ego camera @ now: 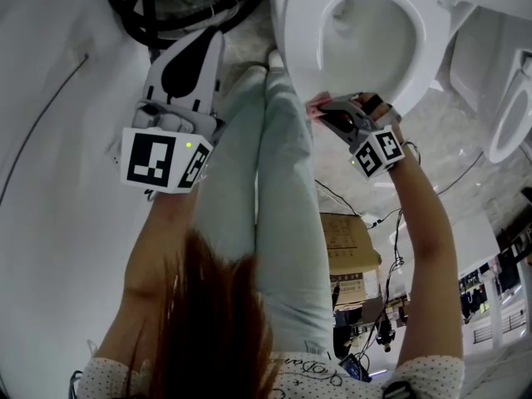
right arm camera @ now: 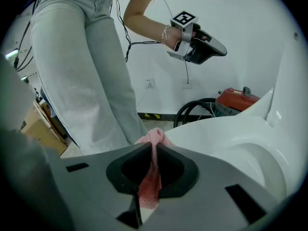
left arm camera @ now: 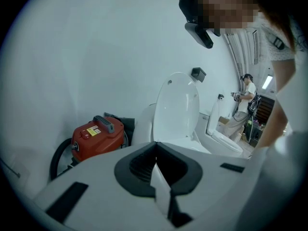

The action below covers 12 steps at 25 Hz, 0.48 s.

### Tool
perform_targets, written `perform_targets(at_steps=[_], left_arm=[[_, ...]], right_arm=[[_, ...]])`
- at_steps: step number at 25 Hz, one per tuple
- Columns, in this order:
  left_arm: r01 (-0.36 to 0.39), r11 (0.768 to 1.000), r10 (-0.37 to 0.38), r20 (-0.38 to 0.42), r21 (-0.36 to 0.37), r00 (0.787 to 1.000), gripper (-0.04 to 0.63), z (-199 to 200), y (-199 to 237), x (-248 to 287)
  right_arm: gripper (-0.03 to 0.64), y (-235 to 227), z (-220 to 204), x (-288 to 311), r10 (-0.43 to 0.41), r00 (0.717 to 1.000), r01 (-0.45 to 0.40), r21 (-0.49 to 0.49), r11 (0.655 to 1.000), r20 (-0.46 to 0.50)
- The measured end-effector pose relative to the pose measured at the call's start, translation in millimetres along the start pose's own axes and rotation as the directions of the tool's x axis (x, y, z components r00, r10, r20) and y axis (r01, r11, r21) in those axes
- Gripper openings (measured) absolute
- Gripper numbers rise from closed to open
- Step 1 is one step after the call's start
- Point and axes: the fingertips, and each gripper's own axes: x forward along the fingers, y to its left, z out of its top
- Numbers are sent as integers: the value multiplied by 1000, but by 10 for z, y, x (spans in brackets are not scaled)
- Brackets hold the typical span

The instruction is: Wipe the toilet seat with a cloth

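A white toilet [ego camera: 366, 32] stands open, its seat [ego camera: 301, 36] ringing the bowl; the seat [right arm camera: 226, 134] also fills the right of the right gripper view. My right gripper [ego camera: 328, 110] is shut on a pink cloth [ego camera: 317, 106], and it holds the cloth [right arm camera: 153, 143] against the seat's front rim. My left gripper [ego camera: 195, 56] is held up off to the left, away from the toilet, its jaws closed with nothing between them. From the right gripper view, the left gripper [right arm camera: 211, 49] hangs in the air above the seat.
A red vacuum [left arm camera: 96, 134] with a black hose [ego camera: 166, 11] sits by the wall left of the toilet. The person's legs in light trousers [ego camera: 274, 181] stand at the seat's front. A second toilet [left arm camera: 224, 138] stands beyond, with cardboard boxes [ego camera: 349, 248] and cables on the floor.
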Motion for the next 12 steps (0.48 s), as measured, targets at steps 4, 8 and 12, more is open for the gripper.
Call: perform_targets(at_steps=[4,8,12], left_arm=[[-20,1000,20,1,-8,1000,2,0,47,2],[-39,999,39,4,-14,999,2,18,72,0],[-54,998,54,8,-18,999,2,37,92,11]], right_arm=[[43,-64,55,49,29,999,-29,-33,999,16],[43,-111,104,75,53,998,-51,-53,997,35],[43,-150,131,88,74,996,-70,-63,996,53]])
